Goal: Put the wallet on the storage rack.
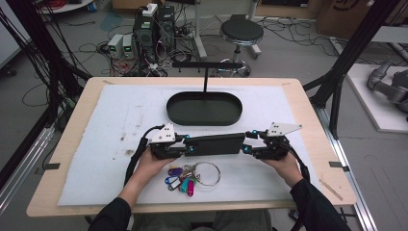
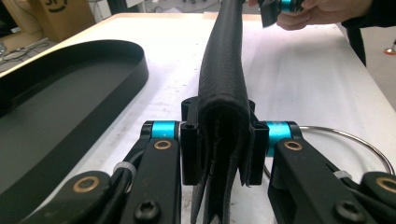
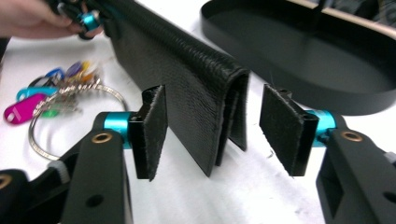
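Left gripper (image 2: 219, 154) pinches wallet (image 1: 214, 144) at its 9 o'clock end; right gripper (image 3: 212, 126) spread; soft, light leather, hold folded spine

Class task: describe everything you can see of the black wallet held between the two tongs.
The wallet is long, black and folded, of grained leather-like material, with several layers showing at its ends. It stands on edge, fold uppermost, on the white mat near the black oval tray. The left tongs clamp one end; the right tongs stand open around the other, pads apart from it.
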Demonstrator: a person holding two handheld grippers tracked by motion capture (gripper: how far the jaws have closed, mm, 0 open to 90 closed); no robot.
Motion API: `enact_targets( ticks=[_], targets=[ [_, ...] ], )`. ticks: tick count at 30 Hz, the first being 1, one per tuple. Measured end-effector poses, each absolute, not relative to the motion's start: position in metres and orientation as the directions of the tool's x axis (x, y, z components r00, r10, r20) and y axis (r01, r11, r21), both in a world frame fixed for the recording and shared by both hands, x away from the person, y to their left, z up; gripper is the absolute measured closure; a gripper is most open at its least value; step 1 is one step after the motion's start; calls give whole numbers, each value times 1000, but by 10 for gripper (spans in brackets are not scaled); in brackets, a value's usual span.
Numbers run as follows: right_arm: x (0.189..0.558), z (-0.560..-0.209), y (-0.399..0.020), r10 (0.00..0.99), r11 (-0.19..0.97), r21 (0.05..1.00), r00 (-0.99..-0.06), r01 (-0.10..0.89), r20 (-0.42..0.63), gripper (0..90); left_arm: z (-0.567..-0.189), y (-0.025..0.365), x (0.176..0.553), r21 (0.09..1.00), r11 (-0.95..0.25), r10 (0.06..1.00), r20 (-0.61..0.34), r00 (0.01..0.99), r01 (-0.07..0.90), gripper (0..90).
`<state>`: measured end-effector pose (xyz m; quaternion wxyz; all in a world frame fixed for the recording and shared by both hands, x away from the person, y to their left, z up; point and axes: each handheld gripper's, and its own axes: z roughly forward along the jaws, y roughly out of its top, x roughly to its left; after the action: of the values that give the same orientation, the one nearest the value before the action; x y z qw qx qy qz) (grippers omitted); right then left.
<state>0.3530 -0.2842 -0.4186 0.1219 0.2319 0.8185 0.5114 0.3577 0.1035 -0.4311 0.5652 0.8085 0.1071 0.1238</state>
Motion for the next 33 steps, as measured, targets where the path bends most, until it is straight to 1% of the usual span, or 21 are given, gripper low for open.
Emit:
enact_targets(
  ticks=[6, 9, 10, 11, 12, 16, 22, 33],
  targets=[
    [352, -412, -299, 595, 300, 918, -803, 258, 31, 367, -421, 110, 357, 954, -298, 353, 75, 933, 36, 739],
    [352, -411, -306, 640, 275, 921, -768, 274, 37, 311, -412, 114, 357, 961, -274, 379, 69, 923, 41, 739],
    [353, -410, -311, 668, 256, 921, -742, 292, 50, 295, -410, 115, 357, 962, -268, 385, 68, 920, 41, 739],
    [353, -410, -311, 668, 256, 921, -742, 292, 50, 295, -407, 116, 358, 963, -265, 393, 67, 917, 43, 739],
    [354, -410, -316, 692, 244, 921, -720, 305, 55, 274, -404, 117, 358, 965, -260, 404, 66, 912, 45, 739],
    [354, -409, -323, 715, 226, 921, -696, 316, 64, 268, -396, 119, 362, 970, -240, 429, 62, 901, 47, 739],
    [353, -409, -328, 725, 225, 923, -686, 312, 55, 271, -388, 120, 372, 978, -205, 463, 56, 884, 45, 739],
    [353, -409, -329, 735, 231, 923, -677, 308, 42, 280, -377, 117, 395, 978, -205, 529, 79, 845, 37, 740]
  ],
)
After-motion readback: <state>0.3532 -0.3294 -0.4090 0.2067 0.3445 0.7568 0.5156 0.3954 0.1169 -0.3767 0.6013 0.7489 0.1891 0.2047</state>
